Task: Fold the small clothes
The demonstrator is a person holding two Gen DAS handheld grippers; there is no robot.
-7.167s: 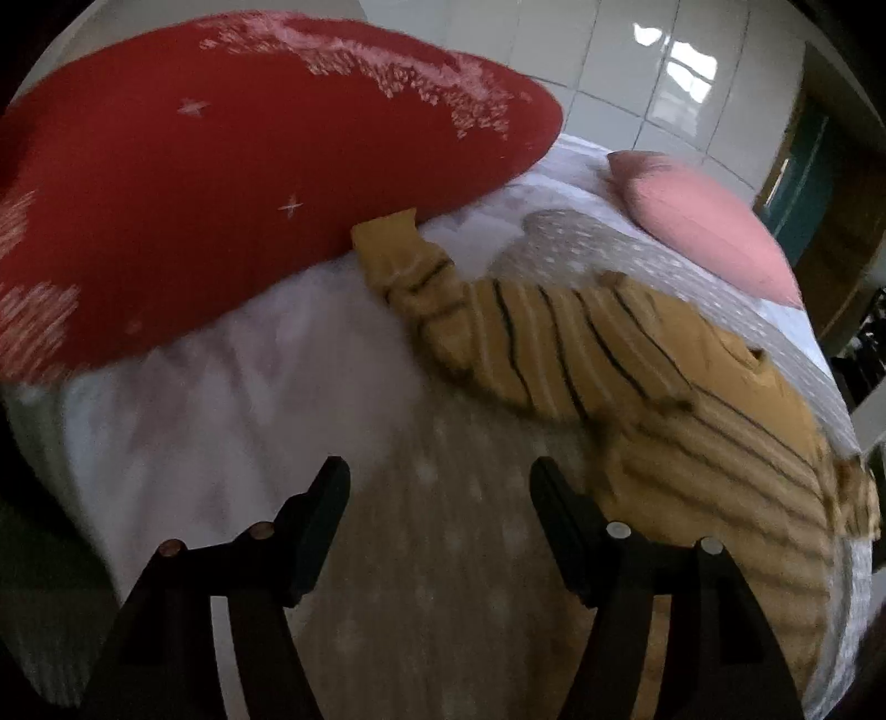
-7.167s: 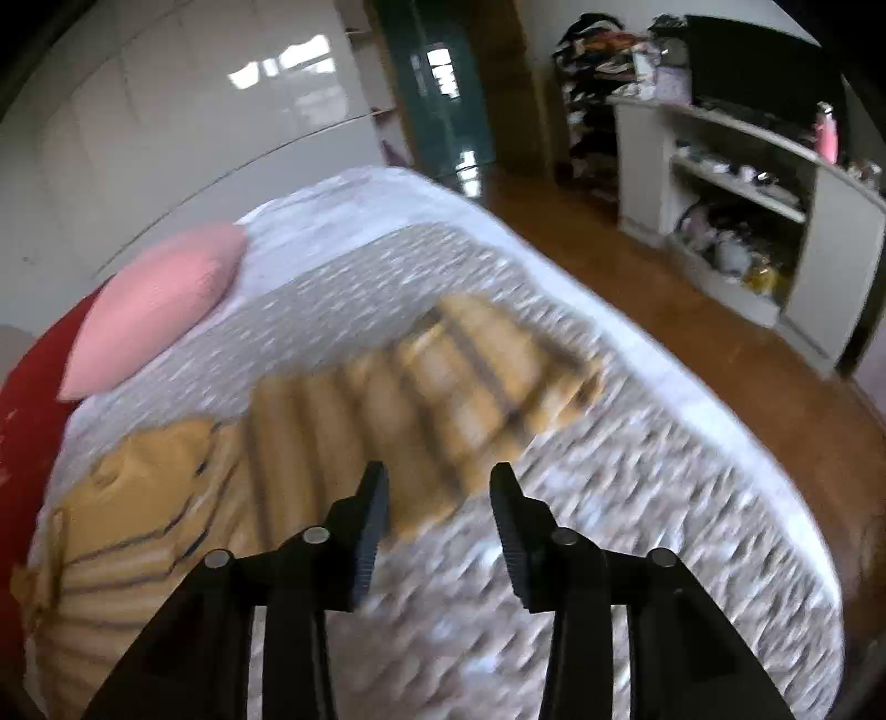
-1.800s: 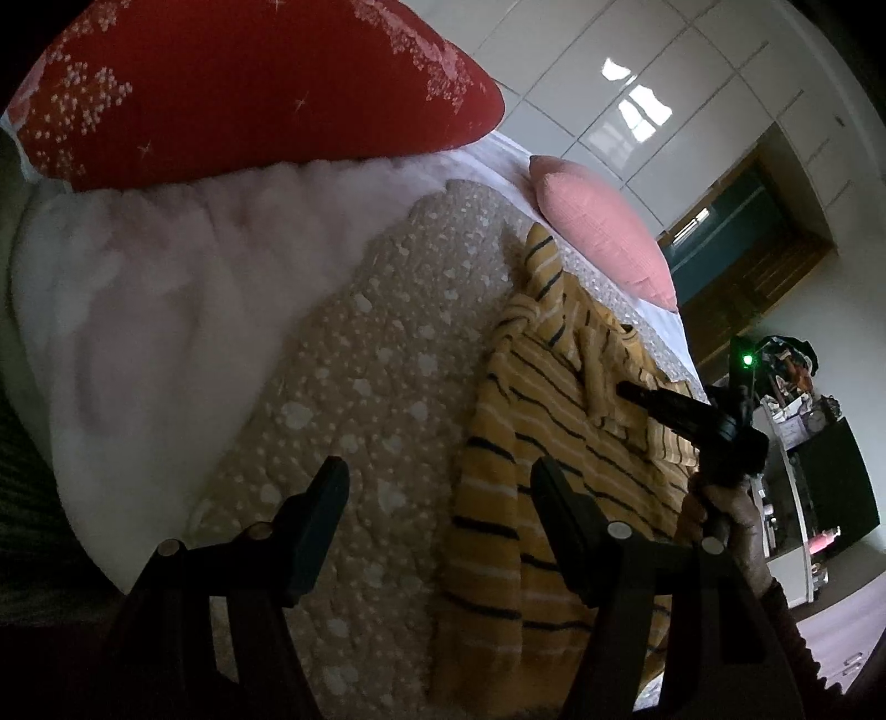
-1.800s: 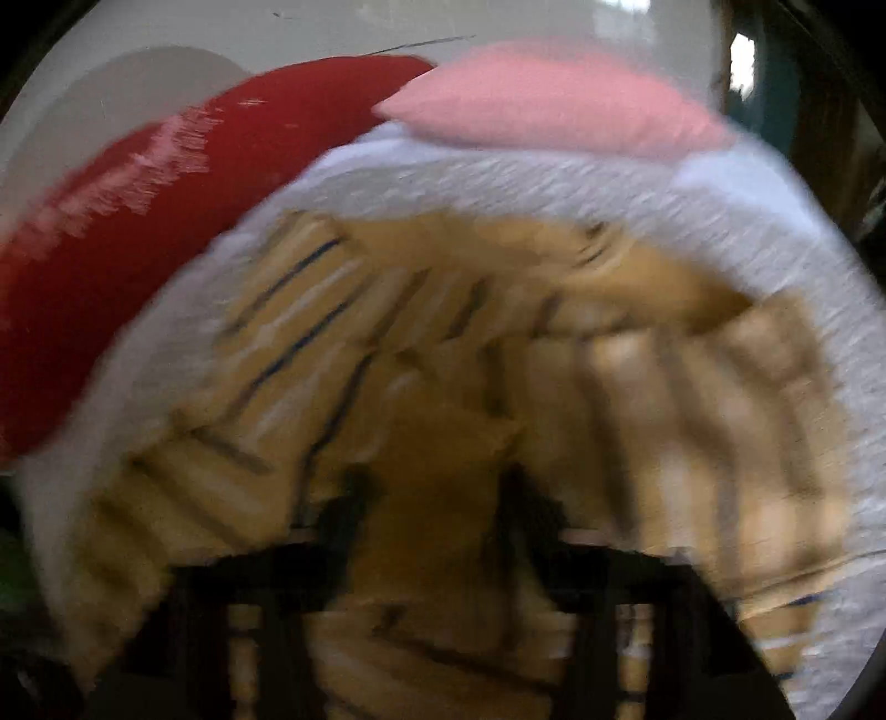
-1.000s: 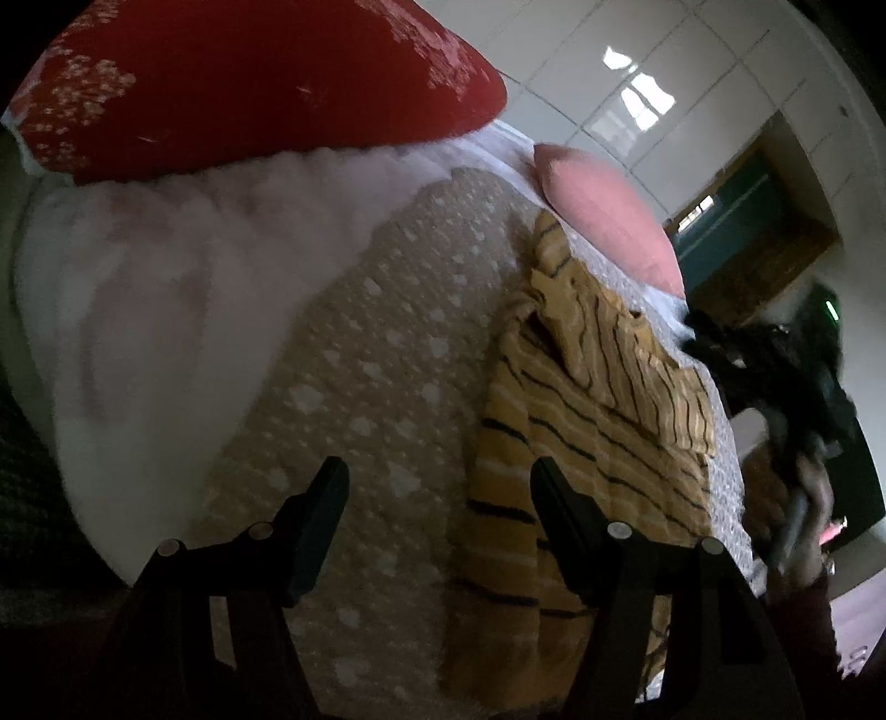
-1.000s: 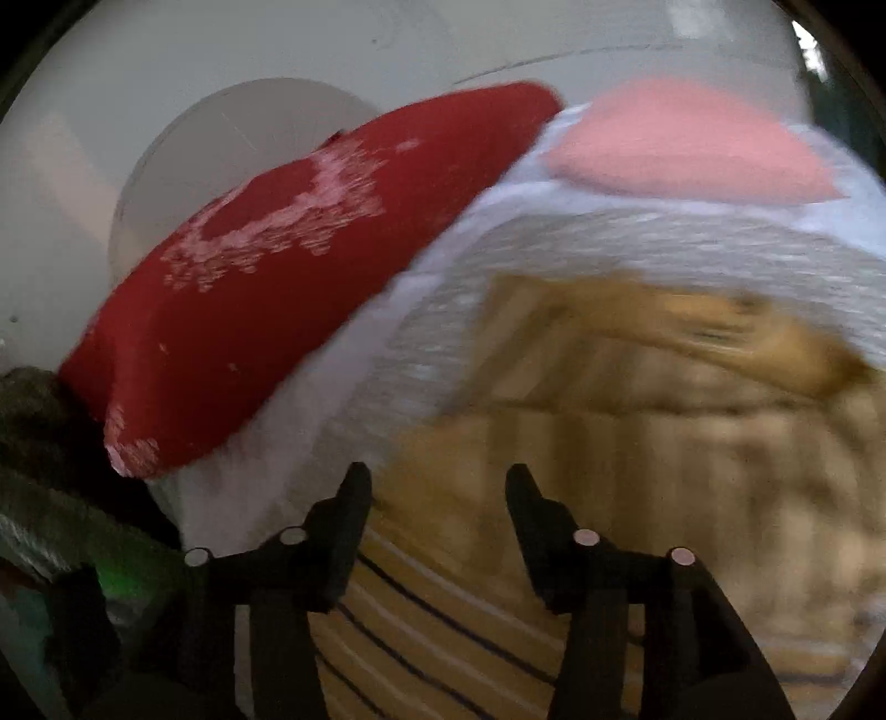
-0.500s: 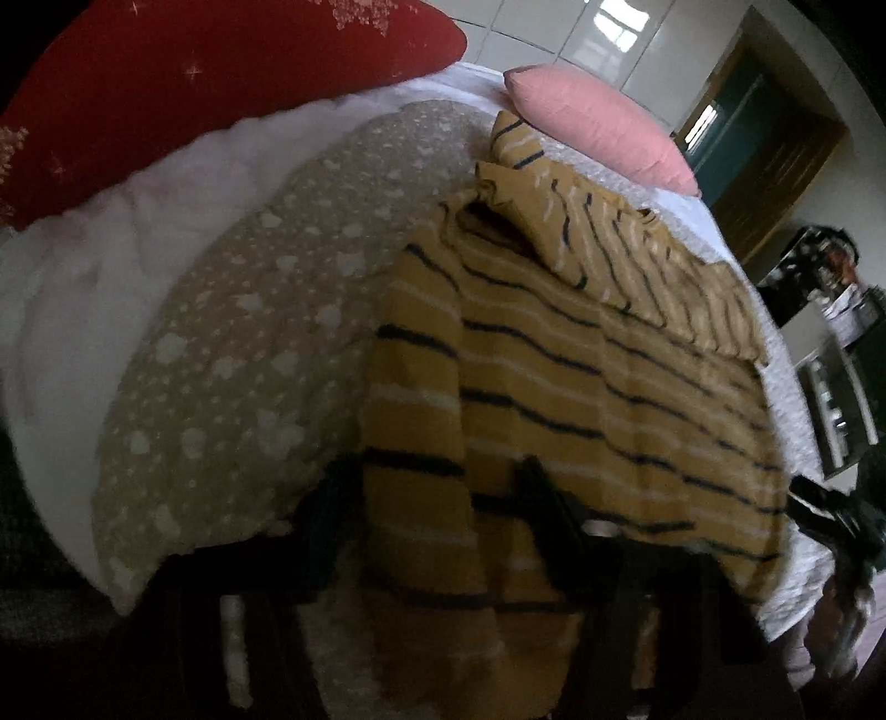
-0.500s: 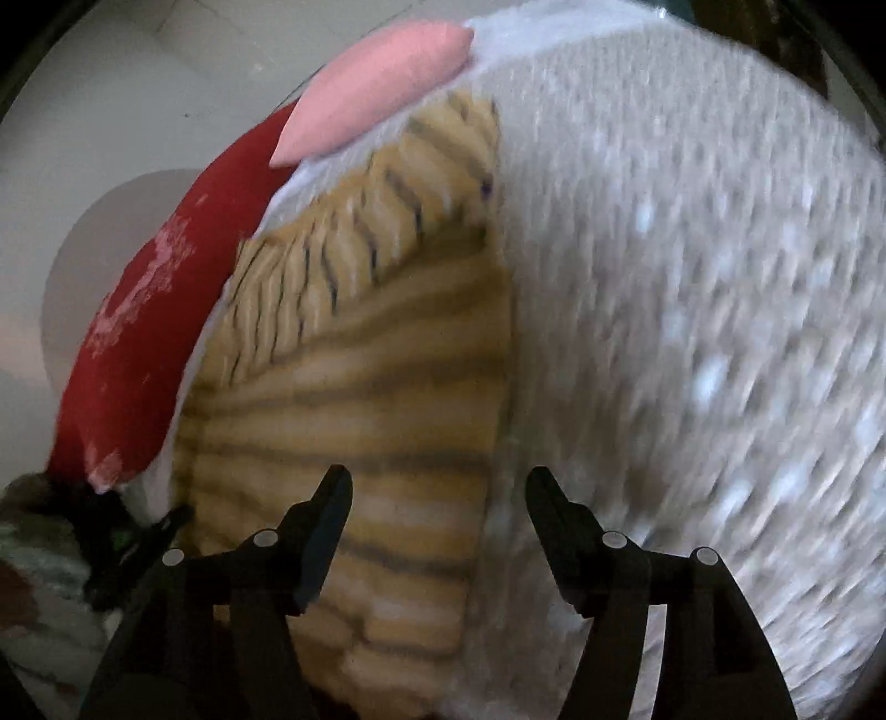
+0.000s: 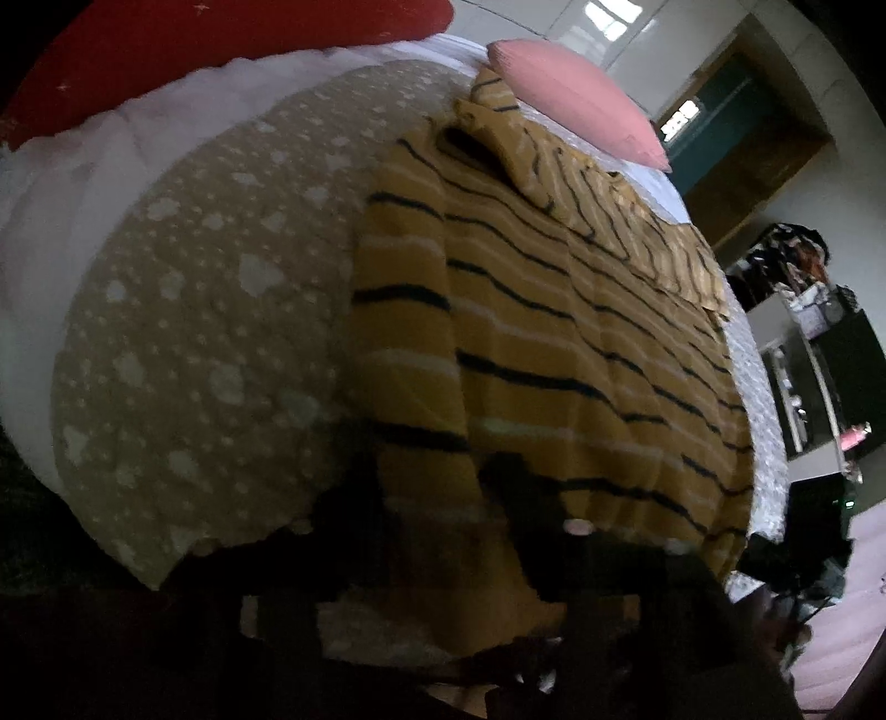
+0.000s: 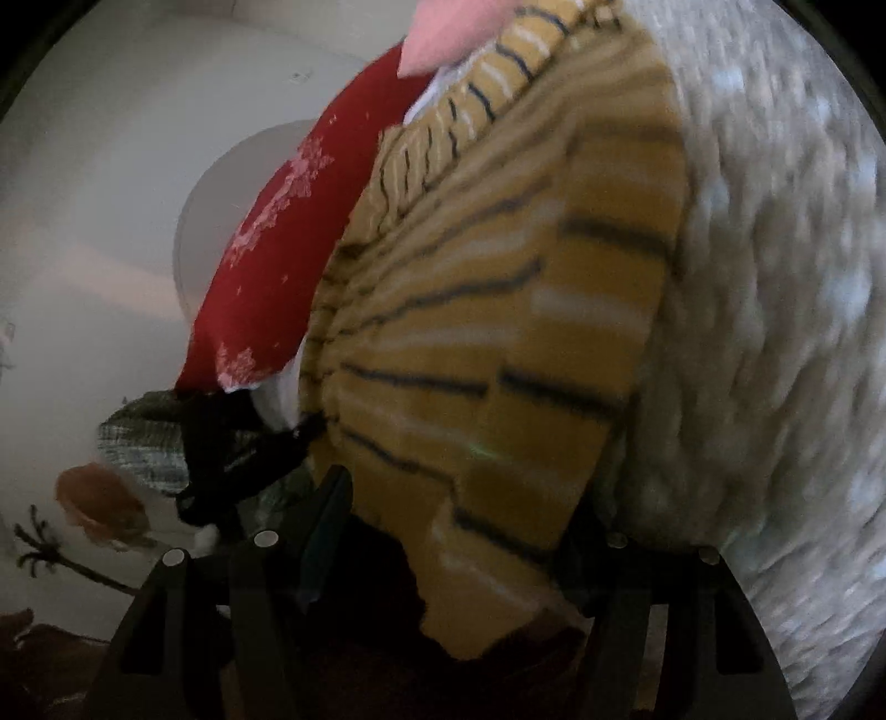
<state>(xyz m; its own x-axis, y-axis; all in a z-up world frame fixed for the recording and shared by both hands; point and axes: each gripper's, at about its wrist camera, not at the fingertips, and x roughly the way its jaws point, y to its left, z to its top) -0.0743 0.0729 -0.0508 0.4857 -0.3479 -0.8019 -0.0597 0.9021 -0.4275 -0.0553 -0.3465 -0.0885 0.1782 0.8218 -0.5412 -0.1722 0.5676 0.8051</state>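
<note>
Sweater (image 9: 554,332), yellow with dark and white stripes, lies flat on the spotted blanket (image 9: 210,310) over the bed, both sleeves folded in across the body, hem at the near bed edge. Left gripper (image 9: 437,498) is low at the left hem corner, its 2 fingers dark and blurred, one on each side of the folded side strip; cannot tell if they are pinched on the cloth. Right gripper (image 10: 459,531) is at the other hem corner, fingers spread wide with the hem edge lying between them, not clamped. Red pillow (image 9: 221,50) and pink pillow (image 9: 576,105) sit at the head of the bed beyond the collar. White sheet (image 9: 66,183) shows past the blanket's left edge. Both views blurred.
</note>
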